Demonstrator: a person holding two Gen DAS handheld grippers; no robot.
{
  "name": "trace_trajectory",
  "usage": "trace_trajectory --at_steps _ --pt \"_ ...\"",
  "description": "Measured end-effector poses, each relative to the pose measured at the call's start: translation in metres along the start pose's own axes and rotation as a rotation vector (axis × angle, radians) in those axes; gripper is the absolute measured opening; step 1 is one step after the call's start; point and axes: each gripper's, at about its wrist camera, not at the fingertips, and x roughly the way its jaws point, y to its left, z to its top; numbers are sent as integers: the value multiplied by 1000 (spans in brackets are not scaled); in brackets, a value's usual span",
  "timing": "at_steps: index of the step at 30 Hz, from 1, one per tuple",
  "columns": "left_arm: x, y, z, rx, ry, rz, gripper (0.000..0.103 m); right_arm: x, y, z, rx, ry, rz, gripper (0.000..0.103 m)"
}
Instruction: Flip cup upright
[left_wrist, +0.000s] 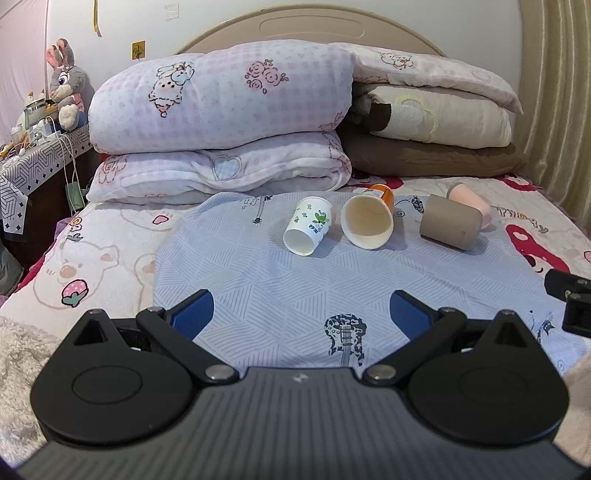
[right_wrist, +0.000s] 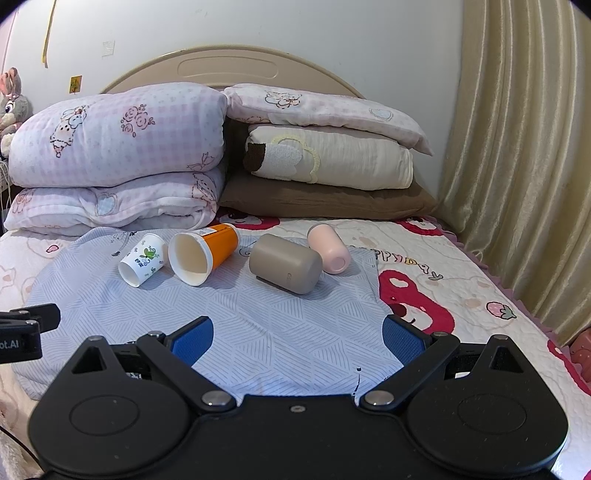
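Several cups lie on their sides in a row on a pale blue cloth (left_wrist: 258, 273) on the bed: a white paper cup with a green print (left_wrist: 308, 230) (right_wrist: 142, 264), an orange cup with a cream inside (left_wrist: 367, 219) (right_wrist: 203, 253), a taupe cup (left_wrist: 450, 222) (right_wrist: 285, 268) and a pink cup (left_wrist: 471, 203) (right_wrist: 328, 249). My left gripper (left_wrist: 301, 314) is open and empty, well short of the cups. My right gripper (right_wrist: 297, 339) is open and empty, also short of them.
Folded quilts (left_wrist: 221, 110) and pillows (right_wrist: 325, 158) are stacked behind the cups against the headboard. A curtain (right_wrist: 517, 147) hangs at the right. A side table (left_wrist: 37, 158) with a plush rabbit stands at the left. Each gripper shows at the other view's edge.
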Motion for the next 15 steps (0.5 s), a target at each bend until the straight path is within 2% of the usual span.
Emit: trace_trajectory --at_steps 15 --pt "-1 2 -3 3 4 2 103 0 -3 -4 -4 5 -3 100"
